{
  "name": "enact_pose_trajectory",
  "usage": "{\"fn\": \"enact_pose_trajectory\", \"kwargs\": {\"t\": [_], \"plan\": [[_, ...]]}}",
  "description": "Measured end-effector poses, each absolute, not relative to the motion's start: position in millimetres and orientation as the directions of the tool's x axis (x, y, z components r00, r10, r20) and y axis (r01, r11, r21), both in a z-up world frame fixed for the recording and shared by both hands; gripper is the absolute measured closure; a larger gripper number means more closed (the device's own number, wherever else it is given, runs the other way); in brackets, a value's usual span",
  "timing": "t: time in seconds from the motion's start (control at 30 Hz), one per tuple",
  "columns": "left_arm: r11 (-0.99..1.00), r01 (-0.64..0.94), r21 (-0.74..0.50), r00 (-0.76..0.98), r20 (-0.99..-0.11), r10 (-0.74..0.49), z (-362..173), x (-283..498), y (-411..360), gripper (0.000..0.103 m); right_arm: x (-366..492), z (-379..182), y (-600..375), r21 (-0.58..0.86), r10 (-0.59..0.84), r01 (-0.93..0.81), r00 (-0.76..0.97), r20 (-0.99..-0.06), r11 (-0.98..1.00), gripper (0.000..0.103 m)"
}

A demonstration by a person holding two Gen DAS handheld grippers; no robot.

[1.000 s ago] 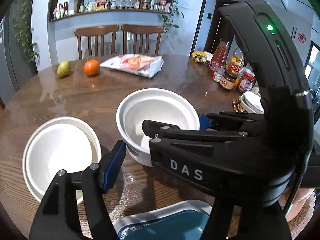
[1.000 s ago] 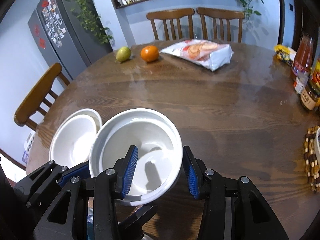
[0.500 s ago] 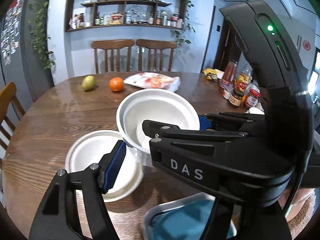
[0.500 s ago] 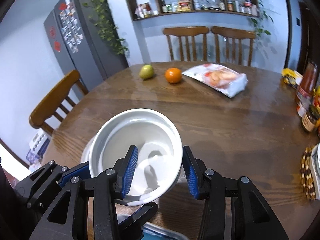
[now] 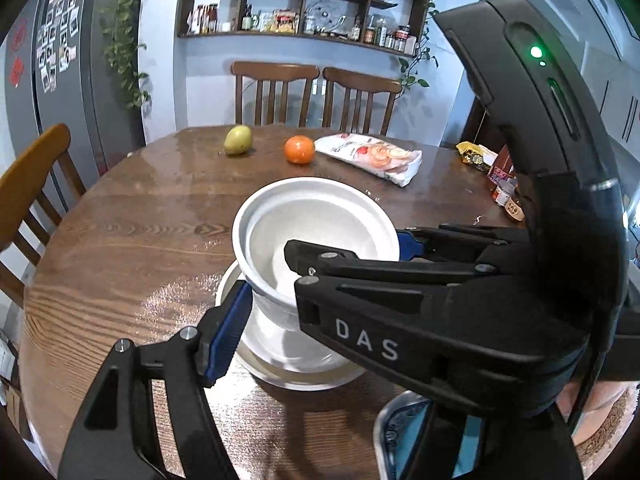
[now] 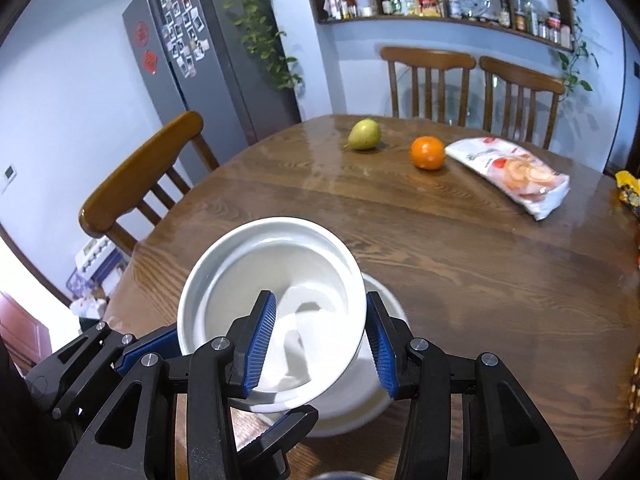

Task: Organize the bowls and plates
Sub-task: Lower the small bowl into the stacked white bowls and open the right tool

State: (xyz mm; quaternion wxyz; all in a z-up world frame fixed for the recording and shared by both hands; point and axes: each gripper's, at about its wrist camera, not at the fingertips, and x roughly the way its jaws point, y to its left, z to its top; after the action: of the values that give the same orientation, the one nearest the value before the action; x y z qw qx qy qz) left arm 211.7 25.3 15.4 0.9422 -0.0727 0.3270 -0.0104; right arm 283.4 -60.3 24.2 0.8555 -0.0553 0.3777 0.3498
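A deep white bowl (image 5: 320,216) (image 6: 276,276) hangs tilted just above a second white bowl (image 5: 276,364) (image 6: 380,396), which rests on the round wooden table (image 5: 132,248). My left gripper (image 5: 318,284) is shut on the lifted bowl, with blue pads against its outer wall on both sides. My right gripper (image 6: 320,346) is shut on the same bowl's near wall, one pad inside and one outside. In the left wrist view the right gripper's black body hides the bowl's near right side. Whether the two bowls touch is hidden.
A pear (image 6: 365,134), an orange (image 6: 427,153) and a snack bag (image 6: 516,172) lie at the table's far side. Jars and bottles (image 5: 505,190) crowd the right edge. A teal dish (image 5: 404,436) sits near the front edge. Wooden chairs (image 6: 132,184) ring the table.
Both grippers have carried the deep bowl sideways and slightly upward. It was beside the second white bowl and now hangs over it. Neither grip has changed.
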Motion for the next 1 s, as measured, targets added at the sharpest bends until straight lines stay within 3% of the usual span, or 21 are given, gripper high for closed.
{"fn": "enact_pose_trajectory", "kwargs": {"t": [1.0], "plan": [[0.97,-0.011,-0.244,0.704,-0.691,-0.166,-24,242,38,0.036,307,-19,-34,0.089,0.419,-0.602,0.435,-0.797,0.794,0.054]]}}
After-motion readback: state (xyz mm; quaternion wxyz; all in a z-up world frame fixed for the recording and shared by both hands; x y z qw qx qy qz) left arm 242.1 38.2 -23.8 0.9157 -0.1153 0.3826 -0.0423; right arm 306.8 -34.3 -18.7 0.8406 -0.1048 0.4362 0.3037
